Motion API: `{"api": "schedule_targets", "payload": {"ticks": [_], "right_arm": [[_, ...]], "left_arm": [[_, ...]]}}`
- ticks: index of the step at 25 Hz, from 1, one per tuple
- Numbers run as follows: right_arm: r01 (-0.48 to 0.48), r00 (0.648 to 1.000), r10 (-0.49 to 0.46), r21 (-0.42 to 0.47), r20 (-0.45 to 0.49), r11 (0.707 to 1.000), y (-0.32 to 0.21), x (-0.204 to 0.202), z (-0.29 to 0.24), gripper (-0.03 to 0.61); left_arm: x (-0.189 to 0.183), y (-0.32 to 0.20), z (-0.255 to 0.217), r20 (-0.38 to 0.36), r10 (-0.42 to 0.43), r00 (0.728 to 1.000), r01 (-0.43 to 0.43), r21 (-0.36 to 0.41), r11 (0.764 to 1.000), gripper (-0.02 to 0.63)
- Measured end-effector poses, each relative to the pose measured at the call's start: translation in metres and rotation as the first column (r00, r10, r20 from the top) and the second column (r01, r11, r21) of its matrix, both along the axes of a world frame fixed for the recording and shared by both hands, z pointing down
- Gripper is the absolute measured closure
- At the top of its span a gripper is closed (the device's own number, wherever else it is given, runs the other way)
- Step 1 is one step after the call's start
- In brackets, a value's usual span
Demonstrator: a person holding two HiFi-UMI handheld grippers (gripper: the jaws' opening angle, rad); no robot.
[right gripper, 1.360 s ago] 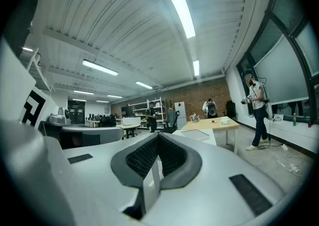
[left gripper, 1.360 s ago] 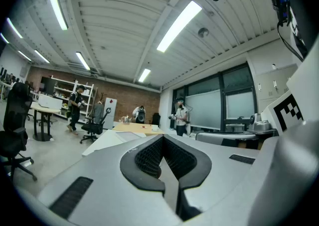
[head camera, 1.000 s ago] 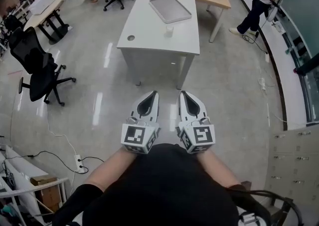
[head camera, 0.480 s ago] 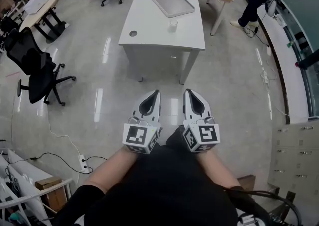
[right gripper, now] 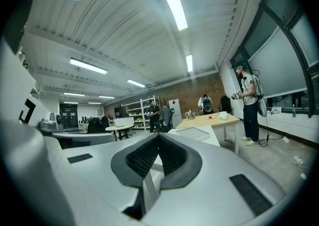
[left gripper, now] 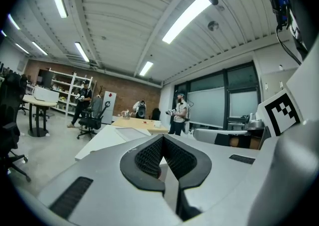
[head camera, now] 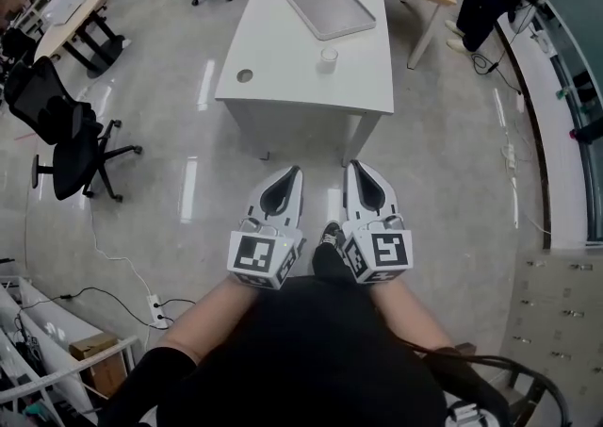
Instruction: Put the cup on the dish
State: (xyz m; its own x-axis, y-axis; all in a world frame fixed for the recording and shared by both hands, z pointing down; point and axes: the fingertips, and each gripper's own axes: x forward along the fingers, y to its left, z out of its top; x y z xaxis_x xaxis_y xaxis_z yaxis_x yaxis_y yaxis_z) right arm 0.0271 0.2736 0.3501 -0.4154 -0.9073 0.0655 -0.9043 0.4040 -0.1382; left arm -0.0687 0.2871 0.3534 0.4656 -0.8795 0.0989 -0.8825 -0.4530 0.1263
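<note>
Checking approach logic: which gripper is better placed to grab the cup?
Right gripper, marginally: it and the left gripper are both shut, empty and far off, but the cup sits slightly toward its side.

no readable text, brand or number anywhere tbh, only black-and-white square patterns, not letters, on the white marker cube (head camera: 256,257) of the left gripper (head camera: 290,175), same on the right gripper (head camera: 354,168), stuff on far shelves too small to read
</note>
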Motion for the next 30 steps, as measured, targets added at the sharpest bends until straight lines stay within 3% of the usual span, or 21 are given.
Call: {"api": "schedule_targets", "payload": {"ticks": [6,12,21,30], "right_arm": [[0.04,0.999,-0.04,-0.012,-0.004,0.999,-0.071,0.03,0.004,0.566],[0.09,0.996,-0.091,-0.008,-0.016,0.996,-0.109,0.043,0.004,0.566],[0.093,0.996,-0.094,-0.027,-0.012,0.995,-0.142,0.045,0.005,0.566],[0.059,0.997,-0.061,-0.056,-0.042,0.997,-0.208,0.039,0.021,0.566]], "left_arm": [[0.036,-0.072,0.001,0.006,-0.022,1.0,0.023,-0.012,1.0,0.609],[0.061,-0.11,0.003,0.016,-0.039,0.999,0.039,-0.012,0.999,0.609],[0.062,-0.144,0.006,0.02,-0.048,0.999,0.049,-0.023,0.999,0.609],[0.053,-0.216,0.024,0.015,-0.014,1.0,0.015,-0.047,0.999,0.609]]}}
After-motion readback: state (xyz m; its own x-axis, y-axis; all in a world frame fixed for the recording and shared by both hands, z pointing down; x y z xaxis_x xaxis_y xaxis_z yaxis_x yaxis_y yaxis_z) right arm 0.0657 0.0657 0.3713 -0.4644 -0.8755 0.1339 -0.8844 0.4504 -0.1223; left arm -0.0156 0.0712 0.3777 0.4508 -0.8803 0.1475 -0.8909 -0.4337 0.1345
